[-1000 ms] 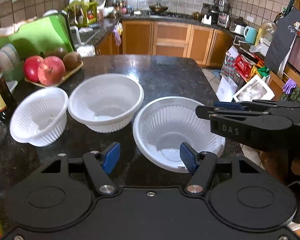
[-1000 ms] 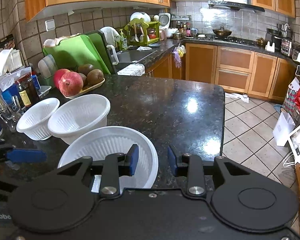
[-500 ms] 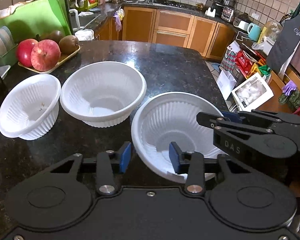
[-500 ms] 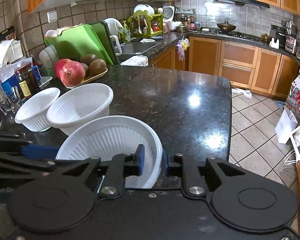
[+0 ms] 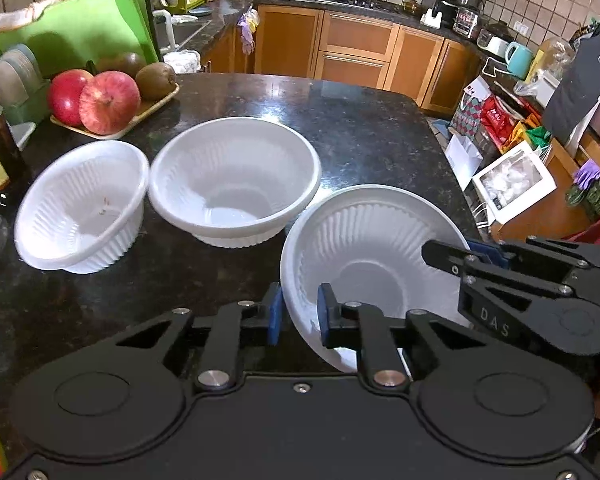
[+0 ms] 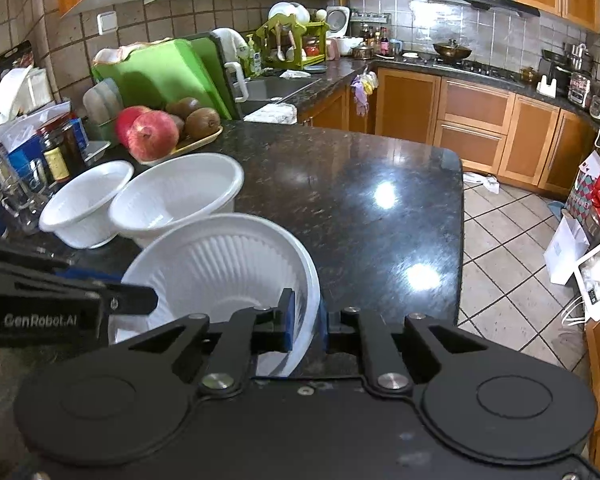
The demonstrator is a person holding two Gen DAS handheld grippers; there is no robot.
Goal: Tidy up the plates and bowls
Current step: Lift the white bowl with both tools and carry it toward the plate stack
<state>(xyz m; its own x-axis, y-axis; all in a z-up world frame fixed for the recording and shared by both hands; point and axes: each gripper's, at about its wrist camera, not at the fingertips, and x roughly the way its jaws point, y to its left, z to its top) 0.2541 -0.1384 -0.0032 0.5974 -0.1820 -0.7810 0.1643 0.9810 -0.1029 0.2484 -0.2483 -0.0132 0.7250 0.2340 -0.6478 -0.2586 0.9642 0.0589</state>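
Observation:
Three white ribbed bowls stand on the dark granite counter (image 6: pixel 360 200). The wide bowl (image 5: pixel 372 248) (image 6: pixel 220 256) is nearest and looks slightly tilted. My left gripper (image 5: pixel 300 314) has this bowl's near-left rim between its blue pads, with the jaws still closing on it. My right gripper (image 6: pixel 305 320) is shut on the opposite rim, one pad inside and one outside. The middle bowl (image 5: pixel 236 176) (image 6: pixel 180 196) and the small bowl (image 5: pixel 80 208) (image 6: pixel 84 204) sit side by side, rims touching, beyond it to the left.
A tray of apples and kiwis (image 5: pixel 112 96) lies behind the bowls, with a green cutting board (image 5: pixel 72 36) behind it. Bottles and jars (image 6: pixel 56 152) crowd the counter's left edge. The counter ends at the right, above the tiled floor (image 6: pixel 512 240) and bags.
Both grippers' jaws have narrowed from wide apart to gripping the wide bowl's rim on opposite sides. The bowl now sits tilted.

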